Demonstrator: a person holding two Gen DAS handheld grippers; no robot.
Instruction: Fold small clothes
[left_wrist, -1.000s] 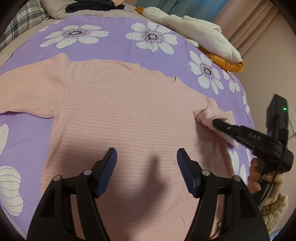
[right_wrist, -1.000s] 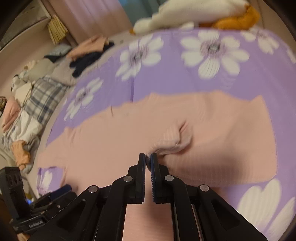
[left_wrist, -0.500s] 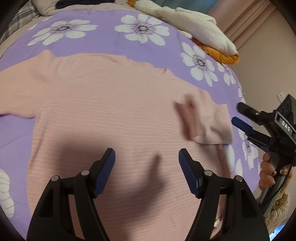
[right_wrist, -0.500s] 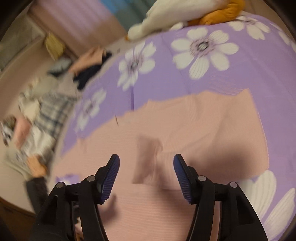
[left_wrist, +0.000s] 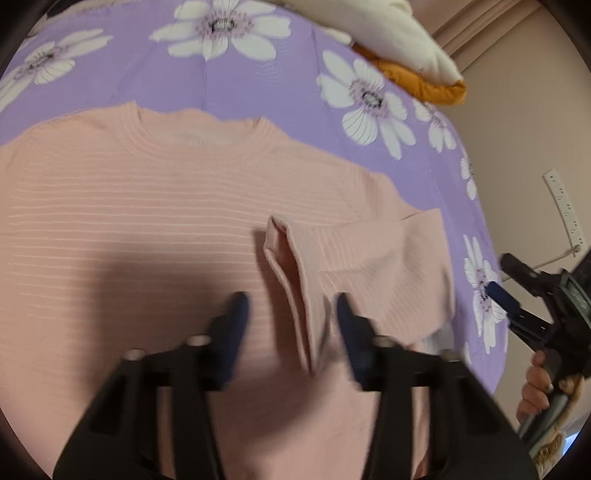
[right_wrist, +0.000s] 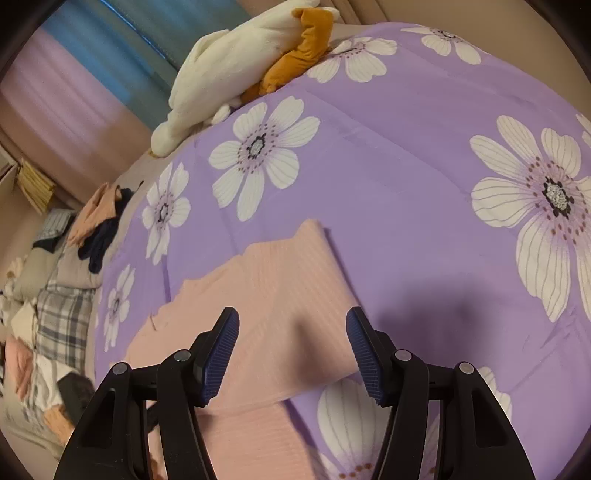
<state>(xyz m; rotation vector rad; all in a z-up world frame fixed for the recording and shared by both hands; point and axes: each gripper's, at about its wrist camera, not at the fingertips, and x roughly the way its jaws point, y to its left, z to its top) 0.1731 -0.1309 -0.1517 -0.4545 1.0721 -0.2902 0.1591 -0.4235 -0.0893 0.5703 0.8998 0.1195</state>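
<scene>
A pink striped top (left_wrist: 155, 229) lies spread flat on the bed's purple flowered cover (left_wrist: 258, 81), neck band toward the far side. Its right sleeve (left_wrist: 332, 266) is folded inward across the chest, cuff open and rumpled. The left hand-held gripper (left_wrist: 291, 314) hovers over that cuff, jaws wide, gripping nothing. At the cover's far right edge, a white and orange plush toy (left_wrist: 413, 51). Farthest right, the right hand-held gripper (right_wrist: 291, 350) hangs open and empty above the top's edge.
</scene>
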